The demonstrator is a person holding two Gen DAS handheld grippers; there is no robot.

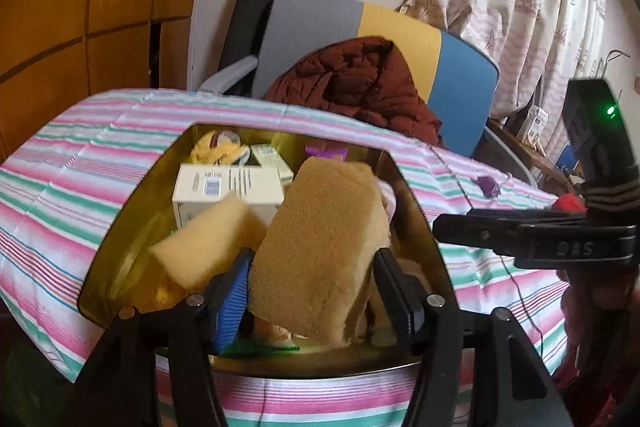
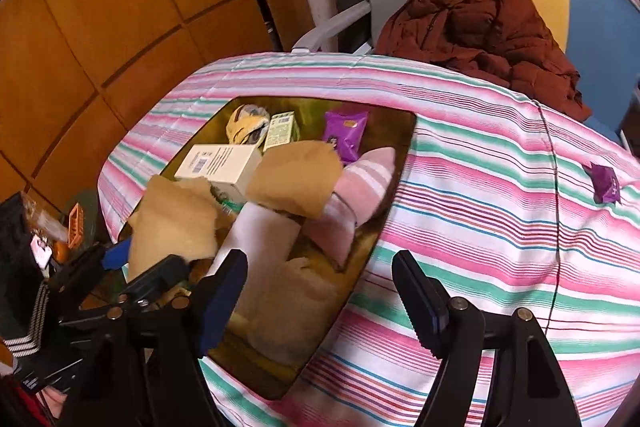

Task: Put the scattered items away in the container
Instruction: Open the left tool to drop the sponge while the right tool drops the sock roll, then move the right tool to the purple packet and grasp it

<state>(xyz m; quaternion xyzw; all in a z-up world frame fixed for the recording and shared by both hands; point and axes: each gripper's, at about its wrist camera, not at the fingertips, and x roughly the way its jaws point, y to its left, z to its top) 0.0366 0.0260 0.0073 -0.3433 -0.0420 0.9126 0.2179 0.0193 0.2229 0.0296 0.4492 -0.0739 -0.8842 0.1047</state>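
Note:
A gold metal tray (image 1: 424, 227) sits on the striped cloth and holds sponges, boxes, socks and a purple packet (image 2: 345, 133). My left gripper (image 1: 310, 279) is shut on a tan sponge (image 1: 320, 243) and holds it over the tray's near end. It also shows in the right wrist view, where the sponge (image 2: 172, 227) hangs at the tray's left edge (image 2: 176, 163). My right gripper (image 2: 320, 279) is open and empty, above the tray's right rim (image 2: 384, 227). A small purple packet (image 2: 606, 183) lies loose on the cloth at the far right; it also shows in the left wrist view (image 1: 489, 185).
A chair with a dark red jacket (image 1: 360, 87) stands behind the table. A thin dark cable (image 2: 554, 187) runs across the cloth on the right. Wooden cabinets (image 2: 100, 27) fill the left; clutter lies low at the left (image 2: 60, 227).

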